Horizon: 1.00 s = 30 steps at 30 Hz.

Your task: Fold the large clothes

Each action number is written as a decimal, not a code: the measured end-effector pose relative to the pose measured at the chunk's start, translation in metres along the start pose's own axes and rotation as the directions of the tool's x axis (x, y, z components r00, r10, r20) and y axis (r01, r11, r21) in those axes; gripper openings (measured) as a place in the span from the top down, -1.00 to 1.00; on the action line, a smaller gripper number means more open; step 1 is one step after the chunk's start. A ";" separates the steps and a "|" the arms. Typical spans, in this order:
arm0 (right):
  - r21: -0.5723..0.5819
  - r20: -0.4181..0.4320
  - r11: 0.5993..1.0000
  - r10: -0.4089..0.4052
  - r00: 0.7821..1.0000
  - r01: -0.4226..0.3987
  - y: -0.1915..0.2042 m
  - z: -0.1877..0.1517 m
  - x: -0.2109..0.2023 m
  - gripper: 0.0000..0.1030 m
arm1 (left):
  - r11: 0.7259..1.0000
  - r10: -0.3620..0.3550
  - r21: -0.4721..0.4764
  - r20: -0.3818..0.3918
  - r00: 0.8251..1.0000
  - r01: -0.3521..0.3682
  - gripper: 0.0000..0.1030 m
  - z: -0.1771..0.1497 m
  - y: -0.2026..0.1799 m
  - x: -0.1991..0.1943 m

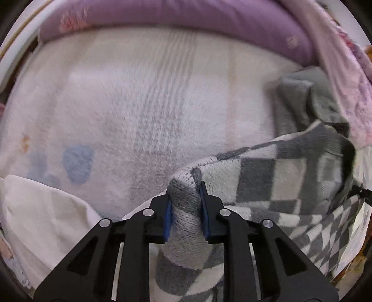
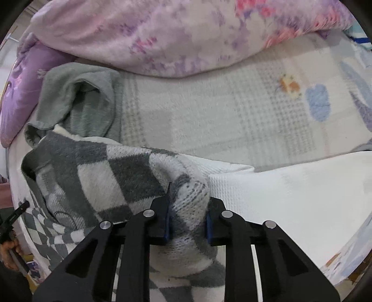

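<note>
1. The white plush blanket [image 1: 144, 100] covering the bed is the working surface, with a lilac pillow [image 1: 186, 16] and a floral duvet [image 2: 162, 34] along its far side. Judged from here, the fold should land on the bare middle of that blanket, short of the bedding.

2. The checkered grey-and-white knit garment [image 2: 93, 176] is the piece being folded. It hangs lifted between the 2 grippers over the near part of the bed, with its far portion slumped against a plain grey cloth [image 2: 79, 97]. Keep the span between the grips taut so that the carried edge stays straight and no slack bunches under it.

3. A white ribbed cloth [image 2: 290, 199] lies just beside the garment on the right. The carried edge should probably pass over it without dragging it along.

4. The left gripper [image 1: 185, 209] is clamped on a bunched corner of the knit, the blue pads [image 1: 167, 220] pressing it from both sides. The pinch looks thick, so hold it firm until the edge is laid down.

5. The right gripper [image 2: 188, 213] is likewise closed on another gathered corner. Moving both at level height and letting go together should give a square fold.
</note>
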State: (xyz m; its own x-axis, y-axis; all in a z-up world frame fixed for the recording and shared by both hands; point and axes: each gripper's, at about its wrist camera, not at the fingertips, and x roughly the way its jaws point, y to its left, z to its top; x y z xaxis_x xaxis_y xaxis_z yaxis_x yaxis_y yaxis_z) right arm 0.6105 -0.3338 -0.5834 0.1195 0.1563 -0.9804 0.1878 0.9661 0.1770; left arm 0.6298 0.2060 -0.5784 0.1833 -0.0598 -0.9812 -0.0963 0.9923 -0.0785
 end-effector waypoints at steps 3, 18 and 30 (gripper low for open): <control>-0.006 0.070 1.000 0.031 0.997 -0.031 0.002 -0.013 -0.024 0.65 | 1.000 -0.022 0.006 0.059 0.998 0.022 0.64 -0.009 -0.003 -0.028; -0.104 0.244 0.968 0.249 0.937 -0.230 -0.031 -0.169 -0.184 0.67 | 0.991 -0.126 -0.020 0.257 0.958 0.136 0.68 -0.184 0.002 -0.188; -0.103 -0.031 0.973 0.206 0.978 -0.208 -0.081 -0.347 -0.159 0.67 | 0.964 -0.045 -0.260 0.046 0.998 0.056 0.66 -0.403 0.052 -0.173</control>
State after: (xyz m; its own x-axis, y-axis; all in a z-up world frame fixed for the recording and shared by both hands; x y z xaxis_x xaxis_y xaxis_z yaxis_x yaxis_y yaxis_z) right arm 0.2375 -0.3661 -0.4715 0.1255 0.3578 -0.9253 0.0571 0.9285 0.3668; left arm 0.1990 0.2242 -0.4833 0.2322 -0.0995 -0.9676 -0.3374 0.9247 -0.1761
